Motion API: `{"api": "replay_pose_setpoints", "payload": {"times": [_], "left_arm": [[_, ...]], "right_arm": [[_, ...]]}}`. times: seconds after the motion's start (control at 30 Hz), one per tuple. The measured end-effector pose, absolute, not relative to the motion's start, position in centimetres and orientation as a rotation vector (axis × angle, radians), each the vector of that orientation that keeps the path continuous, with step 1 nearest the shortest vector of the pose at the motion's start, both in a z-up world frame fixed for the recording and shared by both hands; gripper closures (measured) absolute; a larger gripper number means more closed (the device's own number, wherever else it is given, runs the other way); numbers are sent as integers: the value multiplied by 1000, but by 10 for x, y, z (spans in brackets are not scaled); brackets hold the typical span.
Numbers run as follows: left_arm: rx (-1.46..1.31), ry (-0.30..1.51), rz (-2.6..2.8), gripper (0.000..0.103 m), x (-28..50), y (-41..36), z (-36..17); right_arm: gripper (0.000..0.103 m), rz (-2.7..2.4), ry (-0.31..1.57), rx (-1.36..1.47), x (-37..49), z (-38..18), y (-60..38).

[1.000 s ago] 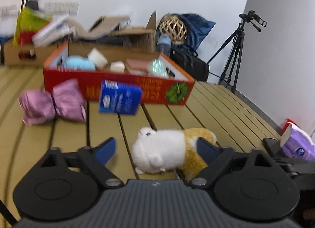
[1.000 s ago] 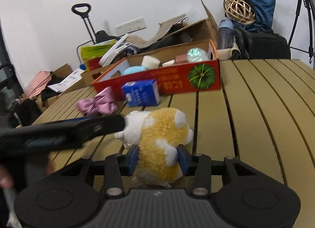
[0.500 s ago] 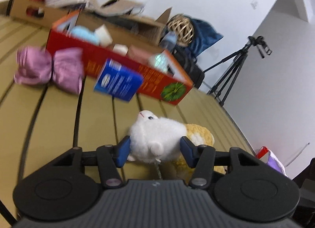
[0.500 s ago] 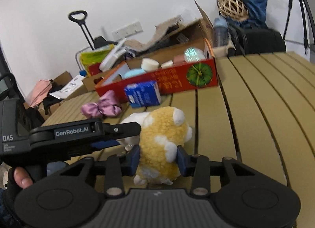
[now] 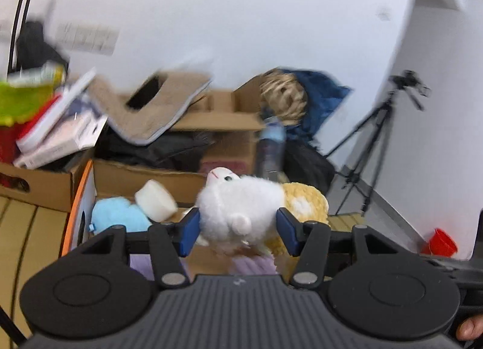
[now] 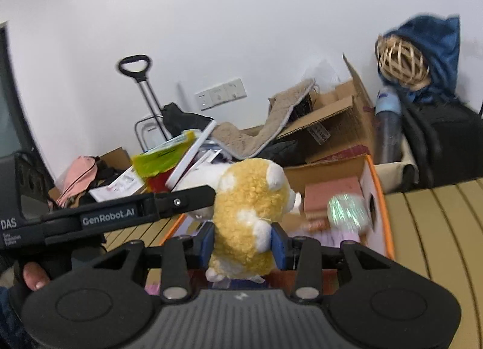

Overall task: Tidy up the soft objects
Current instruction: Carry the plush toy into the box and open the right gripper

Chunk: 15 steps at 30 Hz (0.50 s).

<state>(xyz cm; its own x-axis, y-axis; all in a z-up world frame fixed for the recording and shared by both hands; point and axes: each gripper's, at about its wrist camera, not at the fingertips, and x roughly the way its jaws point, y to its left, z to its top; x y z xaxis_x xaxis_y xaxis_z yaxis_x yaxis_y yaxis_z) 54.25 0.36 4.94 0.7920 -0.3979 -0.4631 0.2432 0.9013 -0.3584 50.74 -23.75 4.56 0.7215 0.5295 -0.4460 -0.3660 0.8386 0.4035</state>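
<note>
A white and yellow plush toy [image 5: 241,210] is held in the air by both grippers, over the orange-rimmed cardboard box [image 6: 377,198]. My left gripper [image 5: 238,230] is shut on its white head end. My right gripper [image 6: 243,243] is shut on its yellow body [image 6: 247,219]. In the box lie a light blue soft toy [image 5: 117,213], a white foam block [image 5: 155,199], a pink block [image 6: 332,192] and a shiny ball [image 6: 347,210]. The left gripper's body [image 6: 105,213] shows in the right wrist view.
Behind the box stand brown cardboard boxes [image 5: 217,125] with books, a beige mat [image 6: 271,128] and a bottle [image 6: 388,125]. A wicker ball on blue cloth [image 6: 404,59] and a tripod [image 5: 377,138] stand at the right. The slatted table [image 6: 437,228] extends right.
Both grippers lifted the plush off the table and carried it forward over the box. The left gripper closed on it a second ago. The pink bow and blue packet left the view.
</note>
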Motion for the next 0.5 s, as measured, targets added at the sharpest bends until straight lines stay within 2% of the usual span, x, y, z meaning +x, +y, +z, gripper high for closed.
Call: {"api": "replay_pose_setpoints", "payload": {"times": [0.17, 0.37, 0.4, 0.47, 0.5], "left_arm": [[-330, 743, -269, 48, 628, 18, 5], [-207, 835, -193, 46, 635, 24, -26], [-203, 853, -206, 45, 637, 25, -28], [-221, 872, -215, 44, 639, 29, -28], [-221, 867, -210, 43, 638, 31, -26]], "right_arm": [[65, 466, 719, 255, 602, 15, -208], [63, 490, 923, 158, 639, -28, -172], [58, 490, 935, 145, 641, -31, -169], [56, 468, 939, 137, 638, -30, -167], [48, 459, 948, 132, 637, -29, -166]]}}
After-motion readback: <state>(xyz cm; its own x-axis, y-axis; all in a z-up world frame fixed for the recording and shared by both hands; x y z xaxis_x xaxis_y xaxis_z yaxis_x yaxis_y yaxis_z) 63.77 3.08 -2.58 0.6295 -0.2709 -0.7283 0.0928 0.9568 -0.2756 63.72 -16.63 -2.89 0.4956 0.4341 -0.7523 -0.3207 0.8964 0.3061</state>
